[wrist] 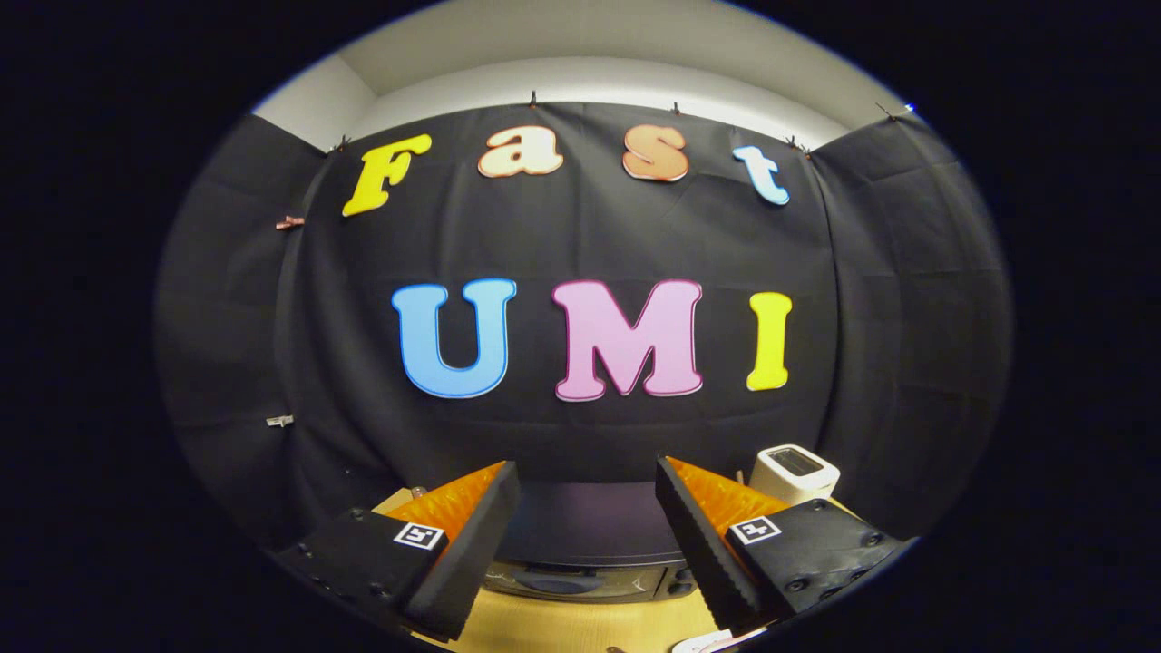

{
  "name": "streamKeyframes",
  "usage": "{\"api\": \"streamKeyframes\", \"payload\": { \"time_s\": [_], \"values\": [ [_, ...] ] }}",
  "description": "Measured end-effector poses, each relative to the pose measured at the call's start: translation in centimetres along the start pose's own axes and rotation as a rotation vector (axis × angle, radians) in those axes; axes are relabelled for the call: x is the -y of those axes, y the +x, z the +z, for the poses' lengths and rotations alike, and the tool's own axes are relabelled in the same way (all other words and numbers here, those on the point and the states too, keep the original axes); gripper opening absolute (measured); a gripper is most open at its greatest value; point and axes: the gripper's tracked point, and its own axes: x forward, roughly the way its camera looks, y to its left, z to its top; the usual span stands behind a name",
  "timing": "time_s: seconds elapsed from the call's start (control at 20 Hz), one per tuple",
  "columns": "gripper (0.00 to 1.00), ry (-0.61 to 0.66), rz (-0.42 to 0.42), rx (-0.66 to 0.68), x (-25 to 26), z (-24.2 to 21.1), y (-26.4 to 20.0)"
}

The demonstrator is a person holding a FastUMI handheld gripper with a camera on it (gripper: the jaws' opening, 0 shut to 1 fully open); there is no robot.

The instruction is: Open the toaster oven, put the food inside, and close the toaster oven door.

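Hovering with fingers spread and empty, the gripper [588,544] has the toaster oven [585,544] low at six o'clock, lying crosswise just beyond its tips.

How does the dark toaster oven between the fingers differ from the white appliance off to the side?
The toaster oven is dark, wide and low, lying just ahead between the open gripper's fingers; the white appliance is pale, small and boxy, standing beyond the right-hand finger. The oven's front faces the camera; the white one shows a dark top panel. Both sit on the wooden table.
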Motion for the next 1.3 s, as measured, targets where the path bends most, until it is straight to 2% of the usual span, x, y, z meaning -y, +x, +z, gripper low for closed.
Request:
{"api": "streamKeyframes", "payload": {
  "time_s": [0.15,0.4,0.55,0.75,1.0,1.3],
  "values": [
    [0.98,0.001,0.004,-0.108,-1.5,-5.0,2.9],
    [0.99,0.05,-0.031,-0.328,-1.5,-15.0,4.5],
    [0.99,0.044,-0.044,-0.409,-1.6,-18.9,5.2],
    [0.99,0.024,-0.054,-0.448,-1.9,-21.2,6.1],
    [0.99,0.01,-0.072,-0.441,-1.8,-21.5,6.8],
    [0.99,0.018,-0.064,-0.496,-1.9,-22.7,3.2]
  ]
}}
